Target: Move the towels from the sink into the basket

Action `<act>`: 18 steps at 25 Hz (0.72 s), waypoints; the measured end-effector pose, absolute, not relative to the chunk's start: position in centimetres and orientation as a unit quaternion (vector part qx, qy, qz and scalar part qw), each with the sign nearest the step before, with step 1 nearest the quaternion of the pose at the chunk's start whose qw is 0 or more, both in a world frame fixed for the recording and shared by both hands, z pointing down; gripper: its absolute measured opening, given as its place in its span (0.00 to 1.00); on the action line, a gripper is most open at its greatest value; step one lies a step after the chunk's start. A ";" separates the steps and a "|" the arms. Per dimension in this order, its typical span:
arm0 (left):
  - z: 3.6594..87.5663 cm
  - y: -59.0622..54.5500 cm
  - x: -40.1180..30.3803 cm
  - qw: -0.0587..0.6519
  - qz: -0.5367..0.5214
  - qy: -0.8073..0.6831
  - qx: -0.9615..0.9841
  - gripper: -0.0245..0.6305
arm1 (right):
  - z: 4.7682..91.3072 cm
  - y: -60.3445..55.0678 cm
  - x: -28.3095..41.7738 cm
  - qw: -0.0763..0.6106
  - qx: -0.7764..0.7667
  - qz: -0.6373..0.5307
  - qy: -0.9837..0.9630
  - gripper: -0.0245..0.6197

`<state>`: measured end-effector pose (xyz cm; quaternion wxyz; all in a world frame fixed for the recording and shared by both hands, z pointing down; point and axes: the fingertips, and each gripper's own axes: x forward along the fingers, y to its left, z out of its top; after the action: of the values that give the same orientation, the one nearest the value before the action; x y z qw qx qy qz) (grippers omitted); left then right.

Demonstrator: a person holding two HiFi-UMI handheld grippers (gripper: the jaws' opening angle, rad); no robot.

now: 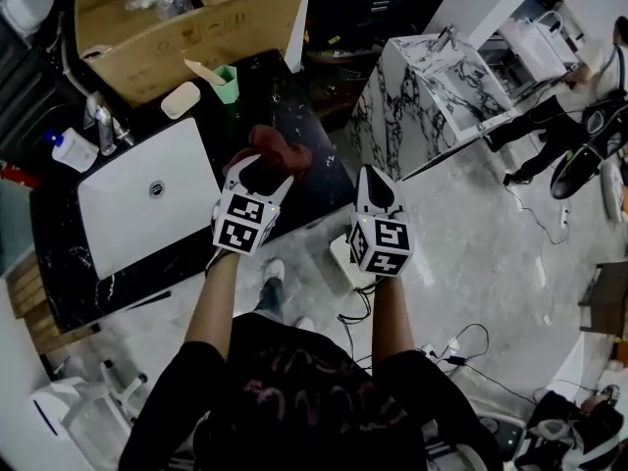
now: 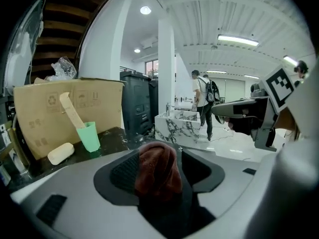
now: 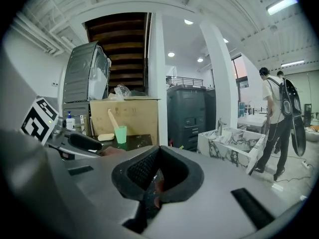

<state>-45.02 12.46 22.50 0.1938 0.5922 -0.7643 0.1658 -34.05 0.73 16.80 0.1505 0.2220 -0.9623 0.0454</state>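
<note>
Far left, on the black bench [image 1: 59, 253]: a white sink [image 1: 128, 214], basin bare down to its drain, no cloth visible inside. Behind it, a cardboard box [image 1: 186, 37], with a green cup [image 1: 227, 84] just beside.

Next over, the left gripper [image 1: 257, 170], held out above the bench's front edge and tipped downward. Fingers [image 2: 124, 171] spread wide, with the dark red towel [image 1: 278, 150] bunched loosely between them rather than pinched. Probably a release, or the moment just short of one, though with no basket in any view, hard to say where to. Towel well clear of the sink, out past the basin's right side.

Further right, the right gripper [image 1: 378, 189], raised alongside at much the same height, over the floor beyond the bench. Fingers [image 3: 142, 171] closed together, apparently on nothing; likely idle and tucked out of the way, leaving the carrying to the left.

Rightmost, a marbled block [image 1: 412, 96] standing on the floor, apart from both grippers.

Judging from this: sink apparently emptied, delivery to the basket not yet done.
</note>
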 end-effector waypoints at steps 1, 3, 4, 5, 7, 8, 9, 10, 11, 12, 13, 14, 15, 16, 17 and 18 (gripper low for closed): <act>22.9 12.2 -45.2 0.198 0.170 -0.762 0.592 0.44 | 17.0 0.5 -34.1 0.152 0.223 0.047 -0.962 0.06; 23.4 11.7 -45.5 0.203 0.177 -0.758 0.593 0.44 | 17.2 0.2 -34.3 0.155 0.226 0.052 -0.960 0.06; 23.7 11.5 -45.6 0.206 0.179 -0.756 0.595 0.44 | 17.3 0.2 -34.3 0.157 0.227 0.055 -0.960 0.06; 23.9 11.4 -45.6 0.208 0.180 -0.754 0.597 0.44 | 17.5 0.0 -34.3 0.158 0.228 0.056 -0.959 0.06; 24.3 11.2 -45.7 0.212 0.181 -0.751 0.599 0.44 | 17.9 -0.2 -34.1 0.161 0.232 0.053 -0.958 0.06; 24.4 11.1 -45.8 0.213 0.182 -0.750 0.599 0.44 | 18.0 -0.2 -34.1 0.163 0.232 0.054 -0.957 0.06; 24.5 11.1 -45.8 0.214 0.184 -0.749 0.599 0.44 | 17.9 -0.2 -34.1 0.164 0.233 0.056 -0.957 0.06; 24.5 11.0 -45.8 0.214 0.187 -0.748 0.599 0.40 | 17.8 -0.2 -34.1 0.164 0.234 0.058 -0.956 0.06; 24.6 11.0 -45.8 0.214 0.189 -0.748 0.599 0.33 | 17.8 -0.2 -34.0 0.165 0.236 0.060 -0.956 0.06; 24.6 11.0 -45.9 0.215 0.191 -0.747 0.599 0.28 | 17.8 -0.3 -34.0 0.166 0.238 0.061 -0.955 0.06; 24.7 11.0 -45.9 0.216 0.191 -0.746 0.600 0.24 | 17.8 -0.4 -33.9 0.166 0.240 0.062 -0.954 0.06; 24.7 11.1 -46.0 0.218 0.191 -0.746 0.600 0.20 | 17.7 -0.4 -33.9 0.165 0.242 0.062 -0.954 0.06; 24.6 11.1 -46.0 0.218 0.190 -0.745 0.601 0.19 | 17.6 -0.4 -33.9 0.164 0.244 0.062 -0.954 0.06; 24.5 11.2 -46.1 0.218 0.188 -0.745 0.602 0.18 | 17.5 -0.3 -33.9 0.164 0.246 0.060 -0.953 0.06; 24.4 11.3 -46.1 0.218 0.187 -0.744 0.603 0.17 | 17.4 -0.2 -33.9 0.164 0.247 0.059 -0.953 0.06; 24.3 11.4 -46.2 0.216 0.185 -0.744 0.604 0.16 | 17.2 -0.1 -33.9 0.163 0.249 0.058 -0.953 0.06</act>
<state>-46.18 11.39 24.28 0.2161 0.6042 -0.7444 0.1845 -33.91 -0.14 17.23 0.1629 0.2492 -0.9529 0.0584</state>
